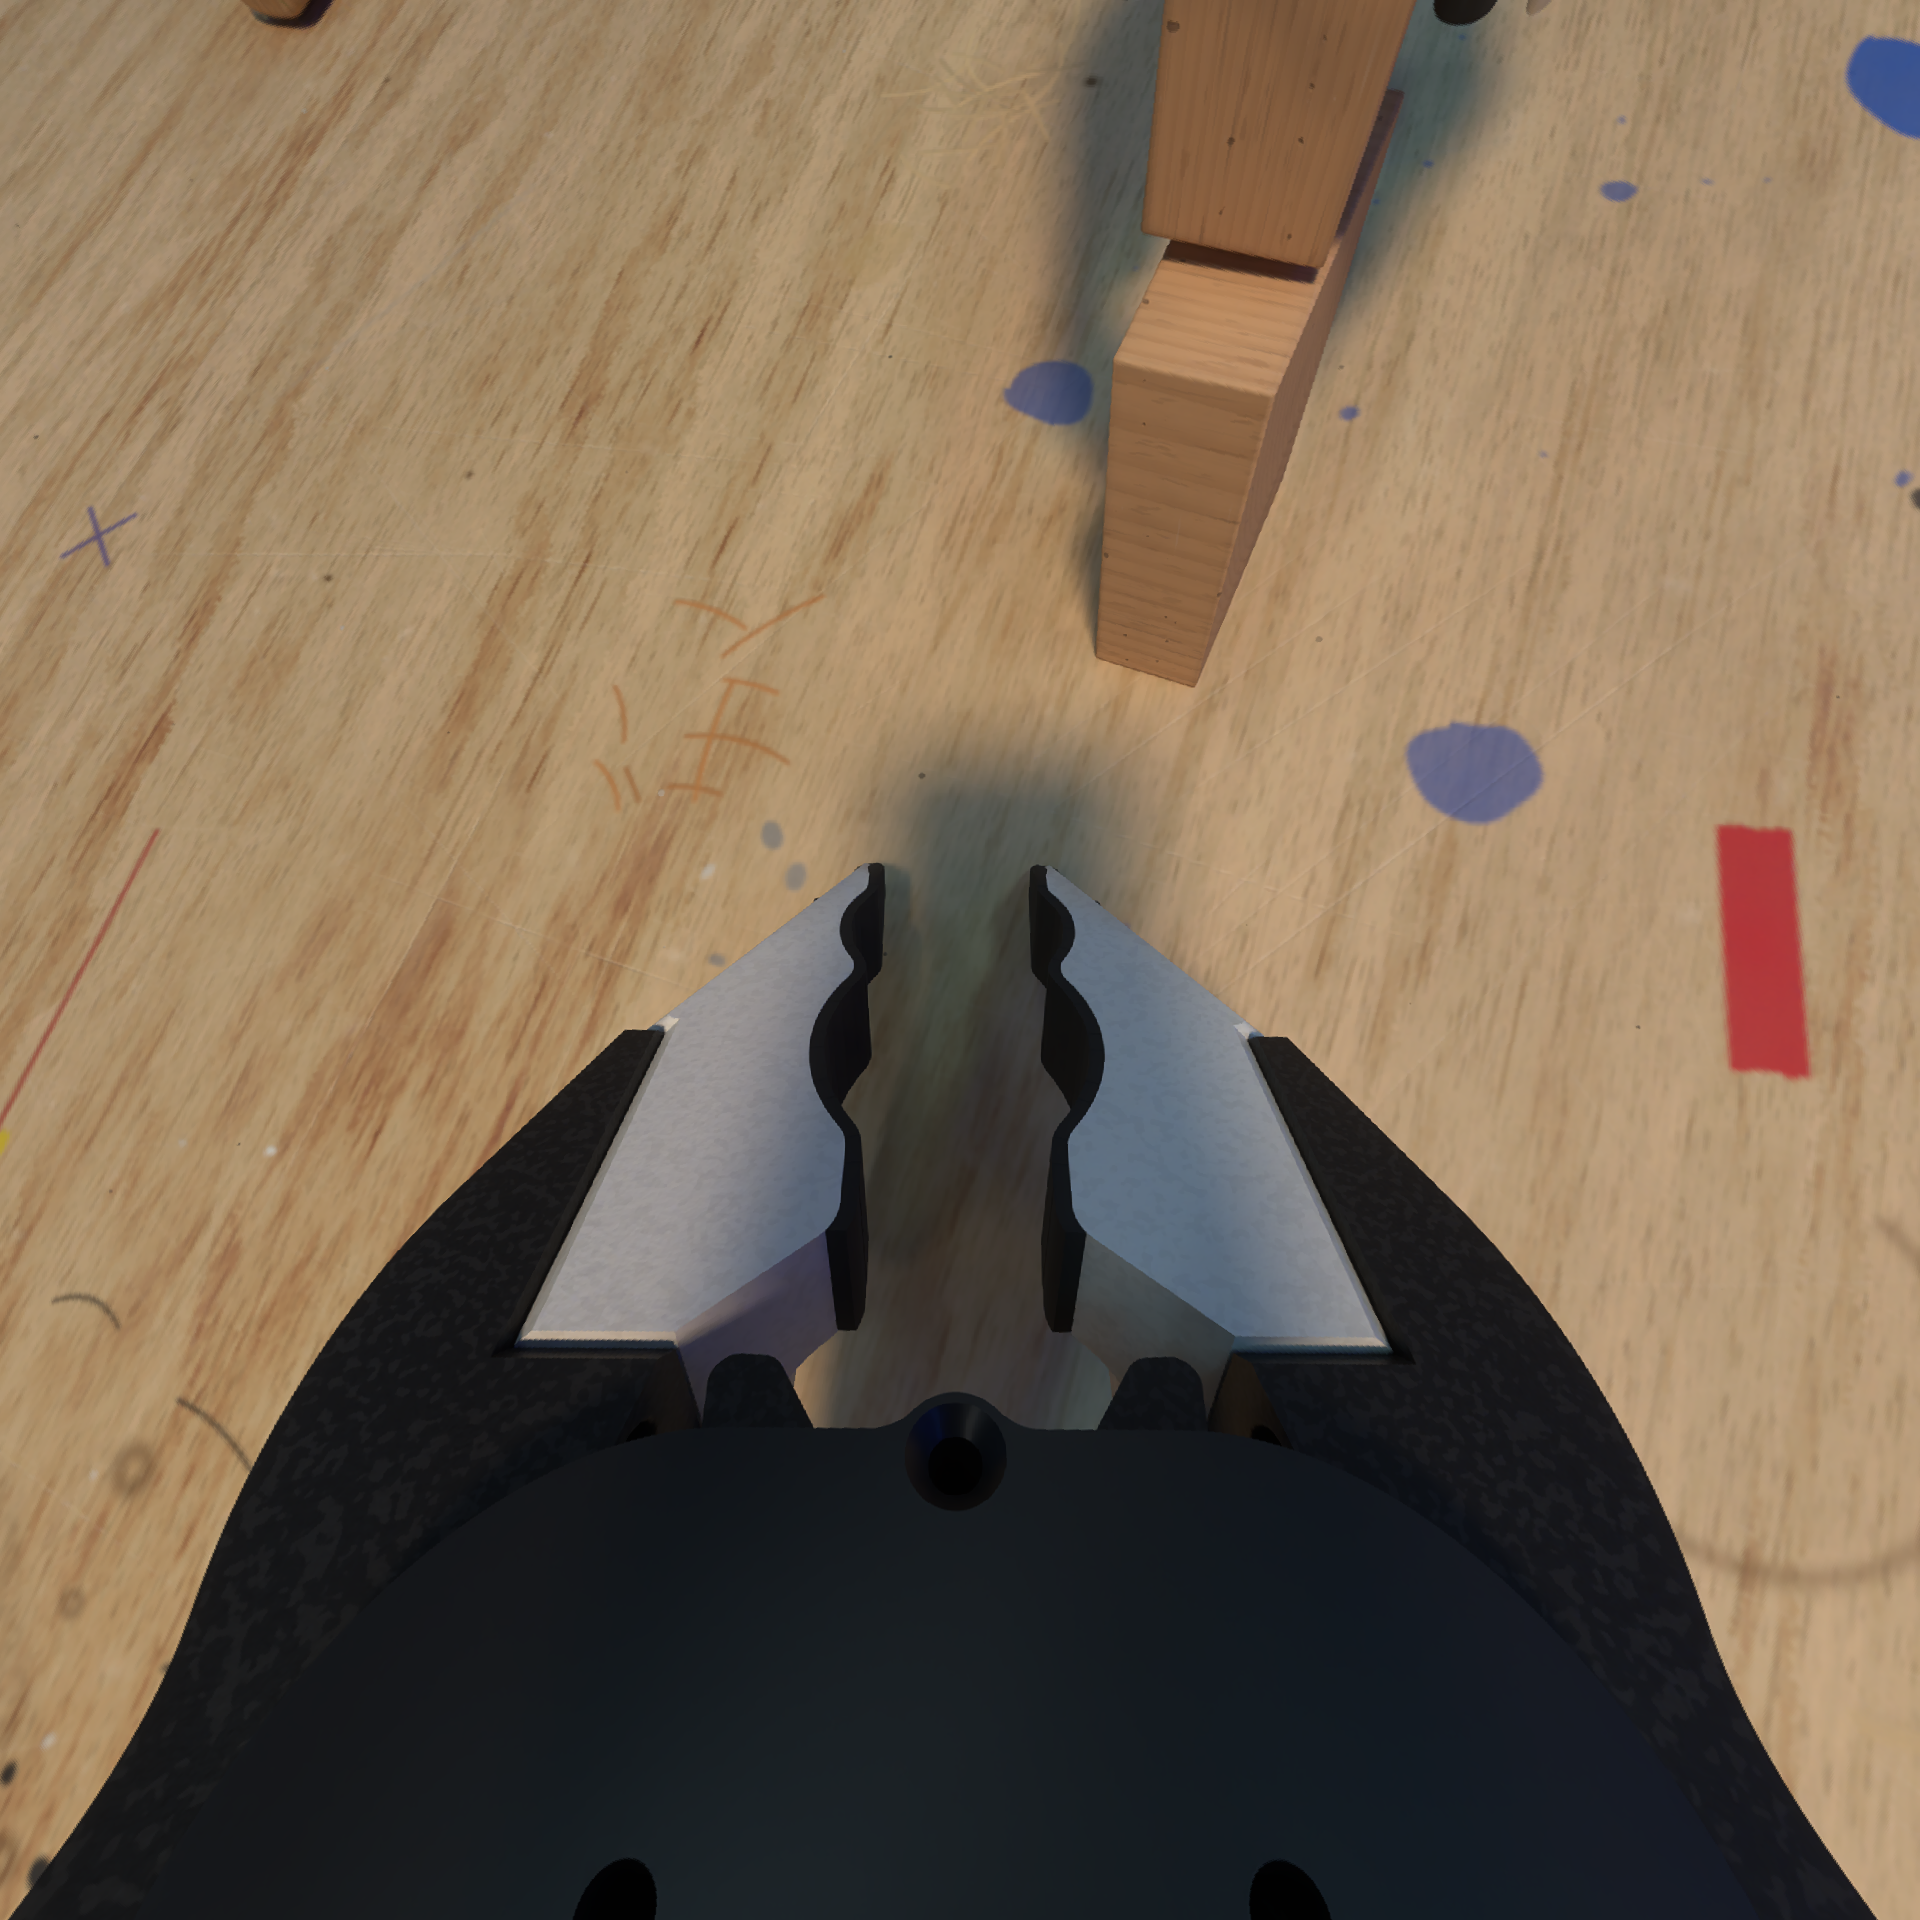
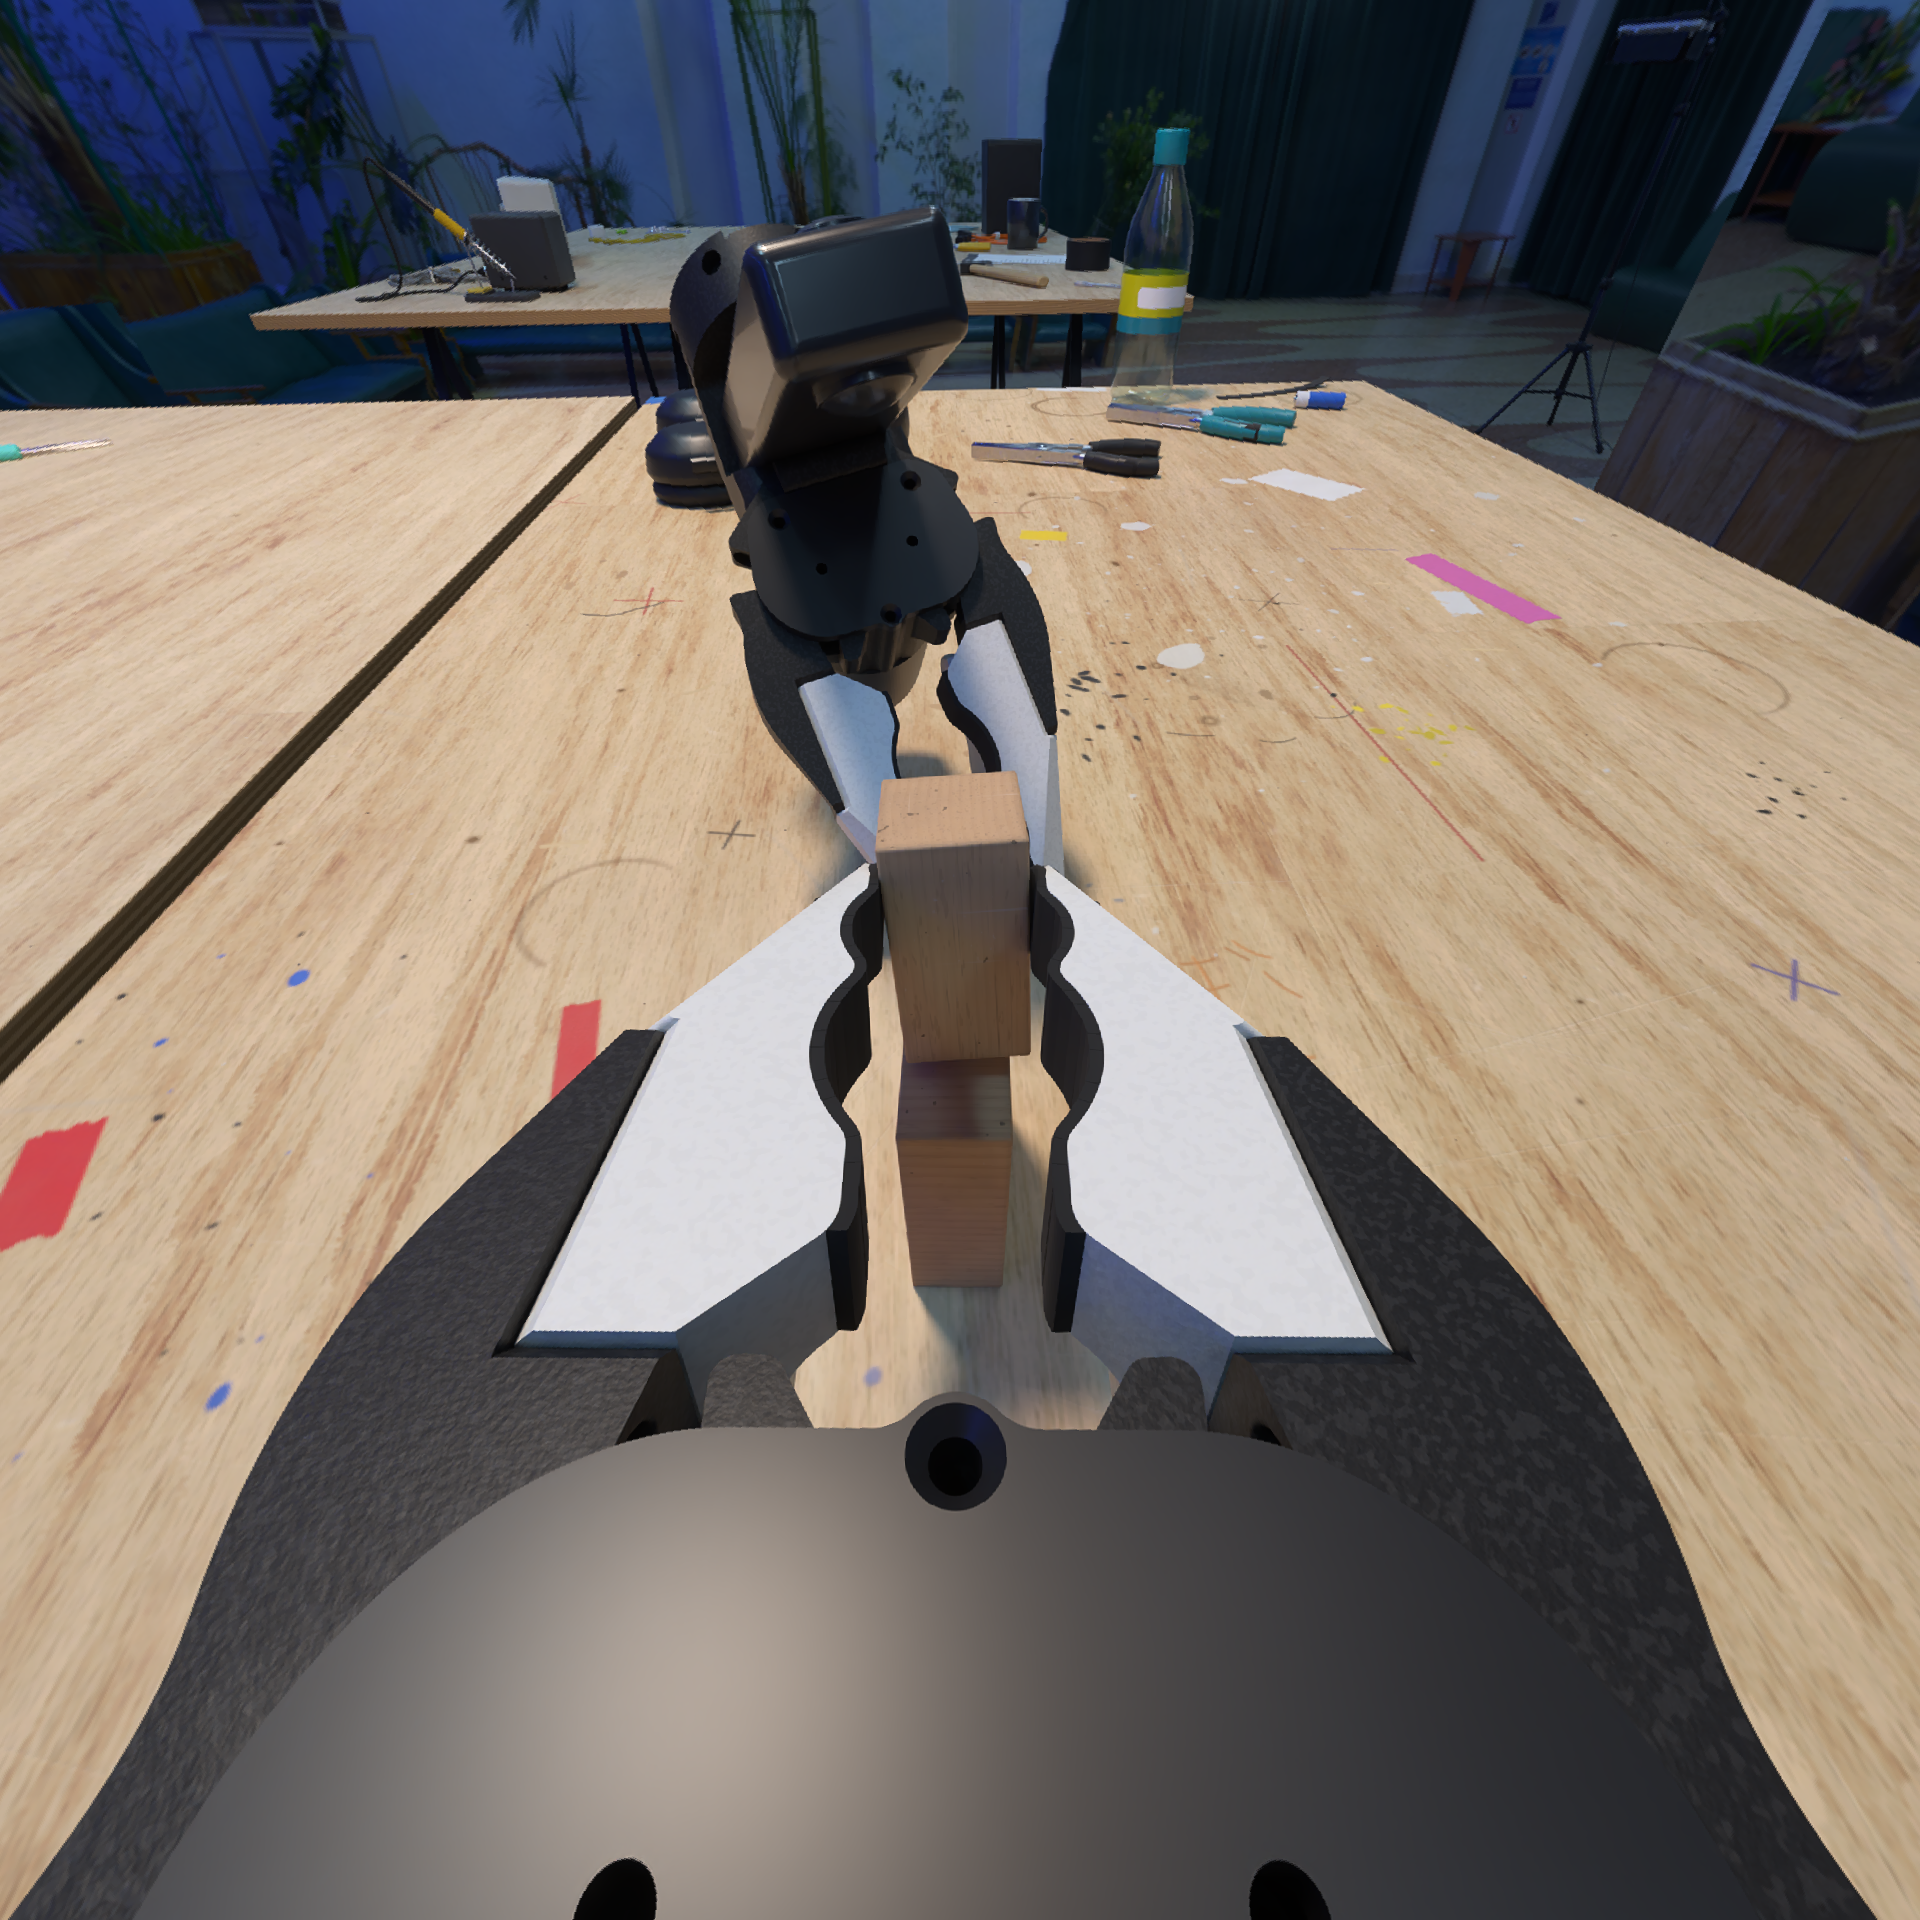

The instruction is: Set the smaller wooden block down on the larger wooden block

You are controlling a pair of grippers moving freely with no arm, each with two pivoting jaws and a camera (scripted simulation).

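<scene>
The smaller wooden block (image 2: 954, 935) stands upright between my right gripper's (image 2: 956, 883) fingertips, which are shut on its sides. The larger wooden block (image 2: 954, 1184) lies lengthwise on the table right under it. The small block's underside is at or just above the far part of its top face; I cannot tell if they touch. In the left wrist view the smaller block (image 1: 1257, 125) is over the far end of the larger block (image 1: 1195, 457), ahead and to the right. My left gripper (image 1: 956, 878) is open and empty, low over the table, short of the blocks.
The left gripper's fingers (image 2: 1003, 696) point at the blocks from the far side. Pliers (image 2: 1081, 455), teal-handled tools (image 2: 1216, 421) and a bottle (image 2: 1153, 249) are at the table's far edge. A seam (image 2: 312, 727) splits off the left table. Red tape (image 1: 1761, 951) lies flat.
</scene>
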